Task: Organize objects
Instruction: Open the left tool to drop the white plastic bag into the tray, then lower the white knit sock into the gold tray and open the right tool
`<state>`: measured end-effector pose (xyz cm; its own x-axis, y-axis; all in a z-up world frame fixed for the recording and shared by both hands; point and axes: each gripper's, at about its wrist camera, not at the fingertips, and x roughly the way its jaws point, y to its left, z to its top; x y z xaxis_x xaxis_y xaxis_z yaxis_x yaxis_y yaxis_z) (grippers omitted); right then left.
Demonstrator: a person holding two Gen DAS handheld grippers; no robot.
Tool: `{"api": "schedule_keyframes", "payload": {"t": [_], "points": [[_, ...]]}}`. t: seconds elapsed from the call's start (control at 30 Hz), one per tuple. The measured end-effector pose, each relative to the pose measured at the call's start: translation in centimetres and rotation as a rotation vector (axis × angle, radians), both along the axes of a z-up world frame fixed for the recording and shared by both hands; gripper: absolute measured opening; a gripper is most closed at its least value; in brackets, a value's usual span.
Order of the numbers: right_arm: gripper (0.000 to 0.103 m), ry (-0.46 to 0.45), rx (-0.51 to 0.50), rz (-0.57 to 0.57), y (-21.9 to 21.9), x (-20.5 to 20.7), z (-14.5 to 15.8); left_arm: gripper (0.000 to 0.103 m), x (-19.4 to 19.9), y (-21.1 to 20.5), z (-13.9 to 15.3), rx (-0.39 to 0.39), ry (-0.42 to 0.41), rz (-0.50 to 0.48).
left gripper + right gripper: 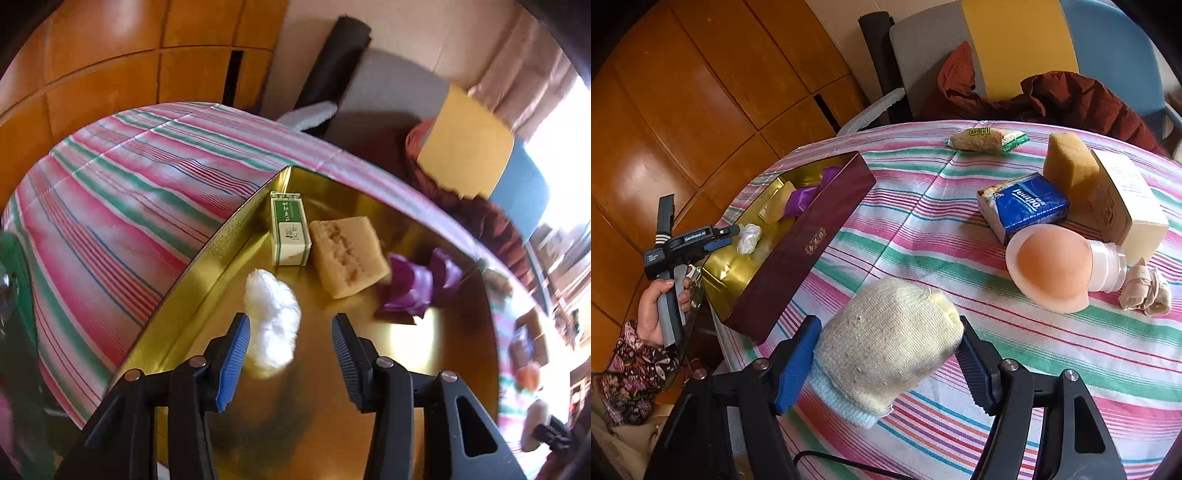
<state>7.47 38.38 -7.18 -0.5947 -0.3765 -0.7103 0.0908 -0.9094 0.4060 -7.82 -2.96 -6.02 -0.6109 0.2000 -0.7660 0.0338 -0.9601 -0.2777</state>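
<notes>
A maroon box [798, 251] with a gold lining [369, 369] stands at the table's left edge. It holds a green-and-white small box [290, 232], a tan sponge [347, 254], purple wrapping [417, 284] and a white cotton ball [273, 325]. My left gripper [291, 354] is open over the box; the cotton ball lies against its left finger. It also shows in the right wrist view [733, 236]. My right gripper [886, 354] is shut on a cream knitted hat [886, 343] above the table.
On the striped tablecloth [923, 229] lie a snack packet [986, 140], a yellow sponge [1071, 166], a blue tissue pack [1023, 206], a carton [1126, 206], a peach silicone cap on a bottle [1052, 269] and a crumpled cloth [1145, 288]. Chairs with a dark red jacket [1071, 99] stand behind.
</notes>
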Motion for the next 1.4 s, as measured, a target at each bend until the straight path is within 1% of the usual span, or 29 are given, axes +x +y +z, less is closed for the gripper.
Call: {"api": "schedule_keyframes", "payload": {"t": [0.07, 0.1, 0.17, 0.23, 0.3, 0.37, 0.47, 0.57, 0.73, 0.8, 0.87, 1.0, 1.07, 1.13, 1.2, 1.27, 1.33, 1.4], "points": [[0.072, -0.011, -0.023, -0.037, -0.3, -0.4, 0.2, 0.047, 0.3, -0.4, 0.6, 0.047, 0.022, 0.015], [0.072, -0.014, -0.041, -0.059, -0.4, -0.7, 0.4, 0.046, 0.2, -0.4, 1.1, 0.058, 0.021, 0.012], [0.072, -0.028, -0.059, -0.118, -0.7, -1.4, 0.8, 0.046, -0.1, -0.4, 2.2, 0.054, 0.028, 0.01], [0.072, -0.046, -0.038, -0.174, -1.4, -2.4, 1.2, 0.046, -0.1, -0.7, 2.9, 0.044, 0.036, 0.027], [0.072, -0.052, -0.023, -0.203, -2.5, -3.3, 1.7, 0.046, -0.3, -1.5, 3.0, 0.067, 0.027, 0.054], [0.072, -0.034, -0.007, -0.208, -4.0, -4.3, 2.6, 0.046, -0.5, -2.4, 3.2, 0.095, 0.013, 0.091], [0.072, 0.008, 0.022, -0.169, -7.2, -5.8, 4.4, 0.046, -0.3, -3.6, 3.3, 0.111, 0.003, 0.142], [0.072, 0.023, 0.052, -0.1, -10.9, -7.6, 5.7, 0.047, -0.2, -4.7, 3.4, 0.135, -0.007, 0.183], [0.073, 0.011, 0.139, 0.014, -17.4, -11.2, 6.0, 0.047, -0.2, -5.2, 3.3, 0.174, -0.032, 0.197], [0.073, -0.02, 0.181, 0.055, -19.8, -12.7, 5.4, 0.047, -0.2, -5.1, 3.4, 0.189, -0.037, 0.193], [0.073, -0.075, 0.211, 0.09, -21.9, -14.4, 4.1, 0.047, -0.2, -5.3, 3.7, 0.207, -0.031, 0.192], [0.072, -0.191, 0.252, 0.097, -24.2, -16.9, 1.3, 0.047, -0.1, -5.6, 4.2, 0.22, -0.024, 0.196], [0.072, -0.197, 0.244, 0.086, -24.5, -18.0, 0.8, 0.047, -0.1, -5.8, 4.3, 0.228, -0.028, 0.202], [0.074, -0.183, 0.222, 0.086, -24.8, -18.8, 0.6, 0.047, -0.1, -5.9, 4.2, 0.239, -0.034, 0.205], [0.075, -0.144, 0.151, 0.085, -24.9, -19.4, 0.9, 0.047, -0.1, -5.8, 4.1, 0.243, -0.04, 0.204], [0.088, -0.106, 0.104, 0.061, -24.7, -19.5, 1.5, 0.047, -0.1, -5.7, 4.1, 0.24, -0.043, 0.205], [0.091, -0.087, 0.073, 0.023, -23.9, -19.0, 2.0, 0.047, -0.2, -5.7, 4.0, 0.243, -0.044, 0.206], [0.091, -0.083, 0.031, 0.022, -23.0, -18.6, 2.3, 0.047, -0.2, -5.5, 4.0, 0.239, -0.043, 0.206]]}}
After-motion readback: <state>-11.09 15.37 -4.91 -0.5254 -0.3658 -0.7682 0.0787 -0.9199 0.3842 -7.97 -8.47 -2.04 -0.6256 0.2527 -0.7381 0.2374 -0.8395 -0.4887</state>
